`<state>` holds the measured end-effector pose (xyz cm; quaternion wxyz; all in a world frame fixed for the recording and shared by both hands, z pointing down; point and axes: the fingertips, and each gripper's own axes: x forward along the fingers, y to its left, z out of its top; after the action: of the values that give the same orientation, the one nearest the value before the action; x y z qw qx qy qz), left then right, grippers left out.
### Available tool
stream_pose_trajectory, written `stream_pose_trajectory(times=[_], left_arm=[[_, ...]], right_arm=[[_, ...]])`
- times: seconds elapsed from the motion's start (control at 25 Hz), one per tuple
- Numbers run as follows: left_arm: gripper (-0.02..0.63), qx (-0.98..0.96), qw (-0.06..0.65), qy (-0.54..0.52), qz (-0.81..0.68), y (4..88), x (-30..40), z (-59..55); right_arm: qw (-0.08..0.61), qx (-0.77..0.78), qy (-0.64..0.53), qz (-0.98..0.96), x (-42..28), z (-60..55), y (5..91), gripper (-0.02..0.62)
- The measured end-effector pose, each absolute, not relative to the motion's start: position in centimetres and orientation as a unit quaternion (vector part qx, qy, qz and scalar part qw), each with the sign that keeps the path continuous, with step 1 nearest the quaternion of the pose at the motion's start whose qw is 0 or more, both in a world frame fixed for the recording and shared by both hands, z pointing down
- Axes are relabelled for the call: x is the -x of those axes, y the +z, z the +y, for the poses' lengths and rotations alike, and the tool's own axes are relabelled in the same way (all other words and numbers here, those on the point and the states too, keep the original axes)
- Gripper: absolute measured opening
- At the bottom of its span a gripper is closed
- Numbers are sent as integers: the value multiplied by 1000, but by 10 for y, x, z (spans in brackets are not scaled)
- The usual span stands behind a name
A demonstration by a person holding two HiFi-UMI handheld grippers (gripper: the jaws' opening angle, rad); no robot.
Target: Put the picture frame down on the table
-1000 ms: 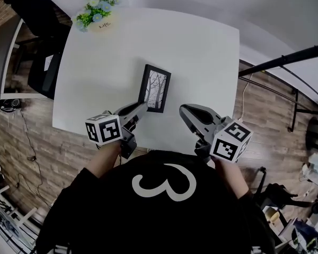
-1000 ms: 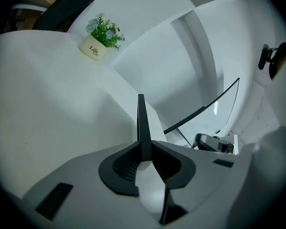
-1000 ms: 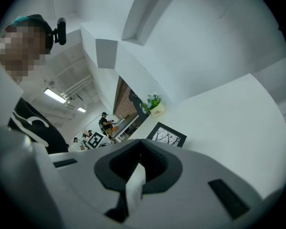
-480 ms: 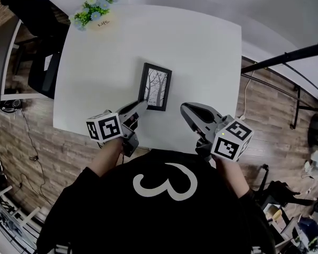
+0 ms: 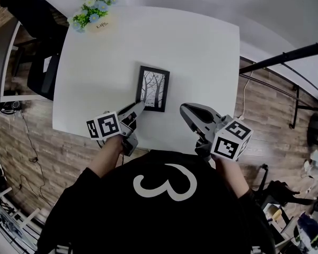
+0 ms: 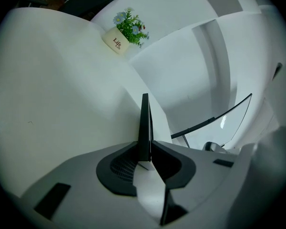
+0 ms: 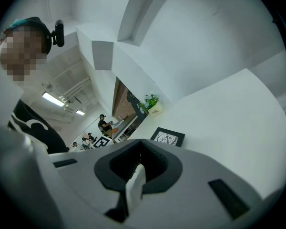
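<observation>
The black picture frame (image 5: 152, 88) with a bare-trees print faces up, low over the white table (image 5: 201, 52) near its front edge; I cannot tell whether it rests flat. My left gripper (image 5: 137, 107) is shut on the frame's near left corner. In the left gripper view the frame (image 6: 145, 123) shows edge-on, pinched between the jaws of the left gripper (image 6: 145, 157). My right gripper (image 5: 184, 110) hovers to the right of the frame, shut, with nothing held. The right gripper view has the frame (image 7: 168, 137) beyond the right gripper (image 7: 141, 147).
A small pot of flowers (image 5: 93, 16) stands at the table's far left corner, also in the left gripper view (image 6: 121, 32). A dark chair (image 5: 42, 73) is at the table's left side. A black stand (image 5: 286, 62) crosses the wooden floor on the right.
The frame has tipped down from a leaning pose to nearly flat and shifted slightly left, still in my left gripper. The right gripper has barely moved.
</observation>
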<state>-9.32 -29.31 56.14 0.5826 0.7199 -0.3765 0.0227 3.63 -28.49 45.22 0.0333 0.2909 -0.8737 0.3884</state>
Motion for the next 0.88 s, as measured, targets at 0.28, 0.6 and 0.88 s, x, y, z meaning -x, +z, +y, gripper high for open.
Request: stream_pose_trajectory(times=[0.28, 0.6, 0.88], left_arm=[[94, -715, 579, 32, -390, 570, 99, -293], [132, -710, 574, 52, -405, 578, 101, -292], [181, -722, 542, 85, -421, 577, 102, -293]], right_arm=[[28, -289, 394, -872, -33, -287, 454, 23], [21, -291, 405, -867, -37, -282, 457, 23], [17, -293, 410, -864, -40, -280, 455, 23]])
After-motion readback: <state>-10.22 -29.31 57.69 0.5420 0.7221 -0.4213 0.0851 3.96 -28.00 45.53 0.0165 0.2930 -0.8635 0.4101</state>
